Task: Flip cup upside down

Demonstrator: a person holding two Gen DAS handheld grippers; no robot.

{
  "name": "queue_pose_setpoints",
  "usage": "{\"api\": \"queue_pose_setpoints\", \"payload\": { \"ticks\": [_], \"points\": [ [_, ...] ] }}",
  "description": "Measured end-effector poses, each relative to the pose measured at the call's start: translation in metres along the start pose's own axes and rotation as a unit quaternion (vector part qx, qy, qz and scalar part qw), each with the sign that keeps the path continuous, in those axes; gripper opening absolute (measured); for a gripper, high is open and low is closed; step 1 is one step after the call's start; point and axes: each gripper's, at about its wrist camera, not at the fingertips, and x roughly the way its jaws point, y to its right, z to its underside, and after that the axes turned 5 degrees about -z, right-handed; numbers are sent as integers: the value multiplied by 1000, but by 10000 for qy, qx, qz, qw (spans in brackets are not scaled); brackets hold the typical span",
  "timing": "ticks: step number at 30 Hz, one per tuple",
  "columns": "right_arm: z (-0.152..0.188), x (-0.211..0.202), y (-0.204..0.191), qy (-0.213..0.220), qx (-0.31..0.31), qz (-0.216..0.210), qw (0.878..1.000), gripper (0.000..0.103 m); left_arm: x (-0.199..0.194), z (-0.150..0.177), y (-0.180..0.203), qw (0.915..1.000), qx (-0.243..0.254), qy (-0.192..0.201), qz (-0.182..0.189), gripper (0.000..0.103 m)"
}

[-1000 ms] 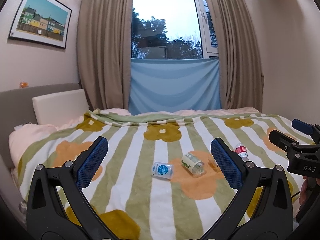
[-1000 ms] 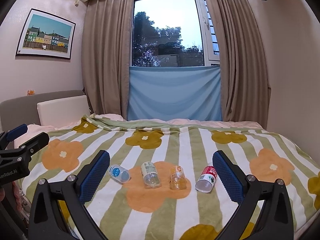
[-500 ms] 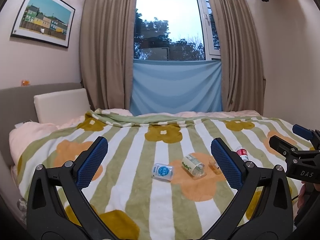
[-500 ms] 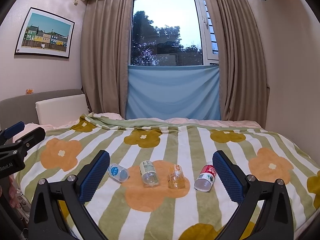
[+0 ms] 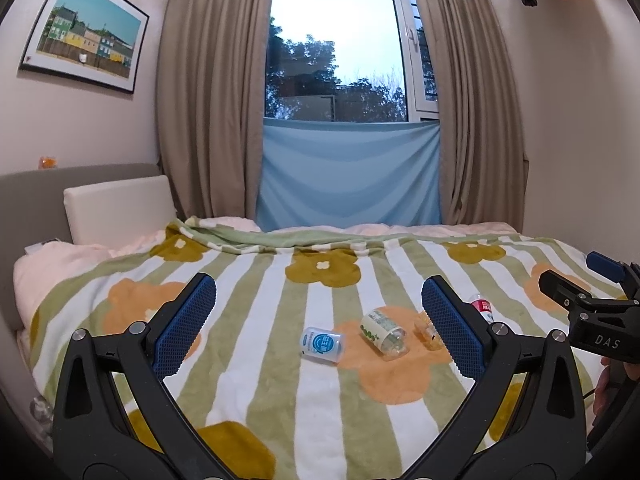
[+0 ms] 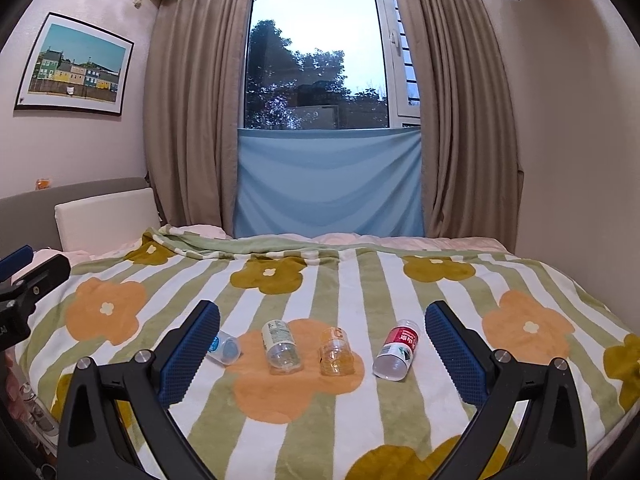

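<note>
Left gripper (image 5: 318, 320) is hovering above the blanket (image 5: 256, 320) with jaws spread wide, nothing between the blue pads. Right gripper (image 6: 322, 344) is doing the same: wide open, gripping nothing, hanging over the near part of the blanket.

Landmark: the big orange flower (image 6: 280, 384) printed mid-blanket. Four cups are lying on their sides in a row across it, left to right in the right wrist view:
- blue-label cup (image 6: 225, 347) is sitting just off the flower's left edge on a white stripe, partly hidden behind the right gripper's left finger.
- green-label cup (image 6: 280, 347) is lying on the flower's upper left part, open mouth toward the camera.
- clear amber cup (image 6: 336, 351) is lying on the flower's upper right part, just beside the green-label one, not touching.
- red-label cup (image 6: 396, 350) is lying just off the flower's right edge, tilted, mouth toward the camera.

None is standing, either way up.

In the left wrist view the amber cup and red-label cup are peeking out around the left gripper's right finger, mostly blocked. At that view's right edge, part of a hand (image 5: 610, 384) is showing under the right gripper's body.

Beyond the flower: pillow (image 5: 118, 208) at the far left, curtains (image 6: 188, 120) and window (image 6: 320, 60) at the back.
</note>
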Motion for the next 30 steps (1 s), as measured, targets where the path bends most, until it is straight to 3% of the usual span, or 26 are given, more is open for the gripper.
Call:
{"api": "queue_pose_setpoints", "payload": {
  "ticks": [19,30],
  "points": [
    [-4,1,3,101,35,184,9998,103,2,1,1,10000,-10,-15,-24,103],
    [-5,21,12,-178,118,19,9998,103,22,3,4,9993,78,-362,-6,103]
  ]
}}
